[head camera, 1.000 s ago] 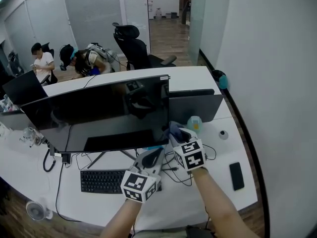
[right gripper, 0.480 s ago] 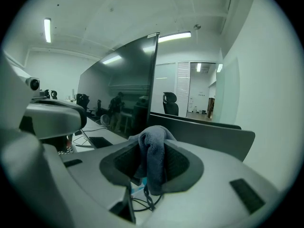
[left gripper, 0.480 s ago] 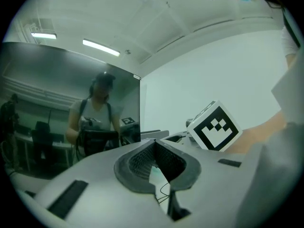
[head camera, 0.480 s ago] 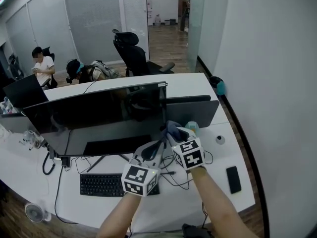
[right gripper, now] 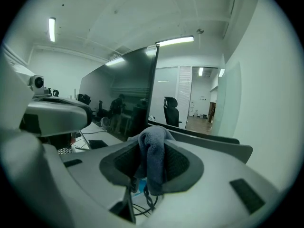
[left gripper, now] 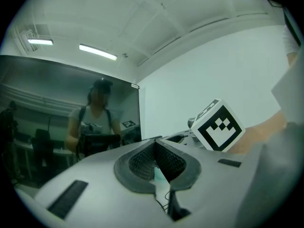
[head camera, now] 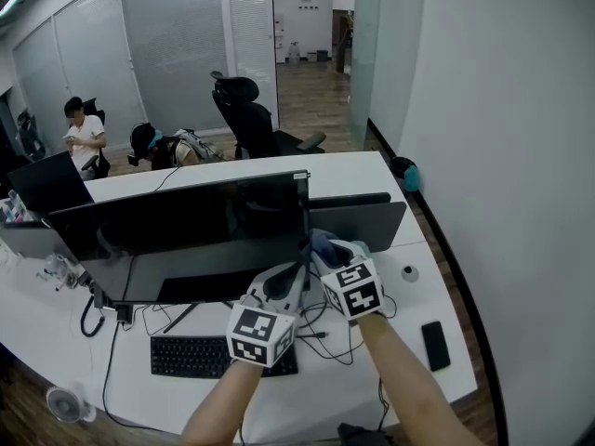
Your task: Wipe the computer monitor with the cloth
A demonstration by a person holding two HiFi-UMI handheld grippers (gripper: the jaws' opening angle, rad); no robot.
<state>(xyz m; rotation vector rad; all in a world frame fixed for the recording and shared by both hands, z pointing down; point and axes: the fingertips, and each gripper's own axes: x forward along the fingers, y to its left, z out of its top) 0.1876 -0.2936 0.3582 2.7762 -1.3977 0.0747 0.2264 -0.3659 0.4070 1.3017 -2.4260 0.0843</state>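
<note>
The dark computer monitor [head camera: 177, 235] stands on the white desk [head camera: 372, 170], its screen facing me; it also fills the left gripper view as the monitor [left gripper: 61, 118] and shows edge-on as the monitor [right gripper: 123, 99] in the right gripper view. My right gripper [head camera: 321, 246] is shut on a grey-blue cloth [right gripper: 153, 156], the cloth [head camera: 325, 242] bunched near the screen's lower right corner. My left gripper [head camera: 290, 275] is shut with nothing in it, just below the screen's bottom edge, its jaws meeting at the left gripper [left gripper: 155, 158].
A black keyboard [head camera: 200, 355] and loose cables [head camera: 330, 328] lie under my grippers. A phone [head camera: 433, 344] and a small round object [head camera: 407, 272] sit at the right. A second monitor [head camera: 353, 219] stands behind. Office chair [head camera: 251, 110] and seated people [head camera: 85, 137] are beyond the desk.
Both grippers have lifted a little toward the monitor's lower right corner, the cloth still in the right one. The head view has drifted back slightly.
</note>
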